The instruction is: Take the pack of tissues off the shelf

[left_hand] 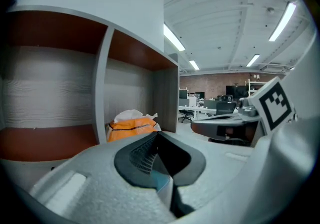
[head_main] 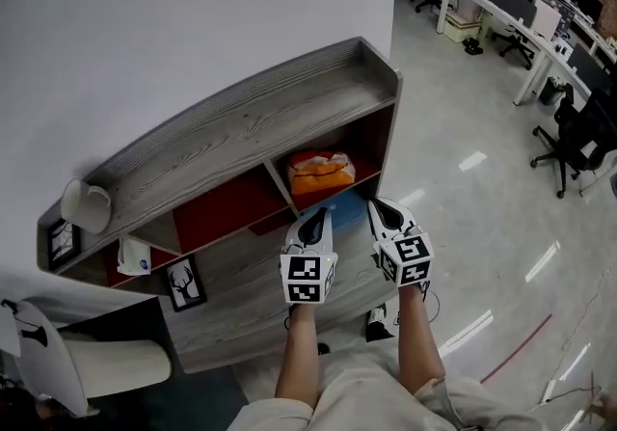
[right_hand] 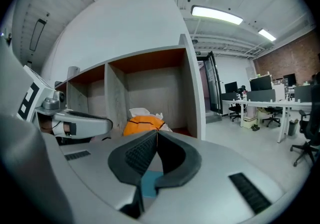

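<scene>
Tissues (head_main: pixel 321 172): orange pack with white showing at its top, lying in the right-hand compartment of the shelf's (head_main: pixel 241 121) upper row, just right of the divider. Nothing touches it. Each tool's view shows it straight ahead (left_hand: pixel 132 125) (right_hand: pixel 142 123).
Arms (head_main: pixel 304 362): two bare forearms reach forward side by side at the bottom of the head view.
Left tool (head_main: pixel 313 222): held in front of the shelf and pointing at it. Its jaws are together at the tips with nothing between them (left_hand: pixel 157 135). It is short of the pack.
Right tool (head_main: pixel 386 212): just beside the left tool, a little nearer the shelf's right end. Its jaws are pressed together and empty (right_hand: pixel 156 135). It is also clear of the pack.
Deer frame (head_main: pixel 183 282): small picture standing on the shelf's lower grey board, left of the tools.
Shelf: grey wood grain with red-brown inner boards. The compartment left of the pack's looks bare.
Mug (head_main: pixel 85 204): white, on the top board at its left end.
Floor (head_main: pixel 463 198): glossy pale grey, to the right of the shelf.
Chairs (head_main: pixel 569 145): black office chairs stand beyond.
Desks (head_main: pixel 511 5): a white row with dark monitors, well away at the upper right.
</scene>
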The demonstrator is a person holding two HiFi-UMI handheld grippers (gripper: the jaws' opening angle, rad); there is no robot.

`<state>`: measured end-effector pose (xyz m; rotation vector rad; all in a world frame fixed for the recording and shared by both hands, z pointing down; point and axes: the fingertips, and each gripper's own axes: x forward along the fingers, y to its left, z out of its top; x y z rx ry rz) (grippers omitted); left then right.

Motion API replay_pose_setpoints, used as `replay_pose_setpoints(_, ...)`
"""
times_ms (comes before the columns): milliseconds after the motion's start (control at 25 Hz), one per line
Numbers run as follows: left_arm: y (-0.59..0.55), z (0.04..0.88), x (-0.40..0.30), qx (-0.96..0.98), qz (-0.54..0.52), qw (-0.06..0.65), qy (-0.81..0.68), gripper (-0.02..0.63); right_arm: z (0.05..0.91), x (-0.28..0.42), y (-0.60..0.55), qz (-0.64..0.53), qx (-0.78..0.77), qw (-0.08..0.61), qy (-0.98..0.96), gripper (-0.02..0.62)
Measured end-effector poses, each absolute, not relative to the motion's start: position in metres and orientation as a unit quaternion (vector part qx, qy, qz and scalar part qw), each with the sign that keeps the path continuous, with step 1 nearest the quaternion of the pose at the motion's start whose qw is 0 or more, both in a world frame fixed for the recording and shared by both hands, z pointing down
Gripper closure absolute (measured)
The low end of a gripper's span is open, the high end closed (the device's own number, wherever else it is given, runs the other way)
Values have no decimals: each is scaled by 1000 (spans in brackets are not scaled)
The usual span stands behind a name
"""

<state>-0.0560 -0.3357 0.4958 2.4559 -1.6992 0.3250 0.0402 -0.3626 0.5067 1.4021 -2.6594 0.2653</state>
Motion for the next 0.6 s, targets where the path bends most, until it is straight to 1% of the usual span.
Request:
replay_pose_setpoints(240, -361, 501, -52, 794, 119, 70, -592, 598, 511, 30, -399, 80, 409, 70, -906, 573)
replay_pose_setpoints(360, -370, 506, -50, 782, 118, 76, -607, 598, 518, 23, -414, 76, 383, 81, -917, 523)
replay_pose_setpoints(440, -375, 510, -46, 777, 117, 80, -614, 598, 521, 17, -422, 70, 363, 89, -925, 506)
replay_pose_setpoints(600, -384, 519, -46, 762, 115, 88, -632, 598, 528, 1, -434, 56, 323, 112, -938, 439)
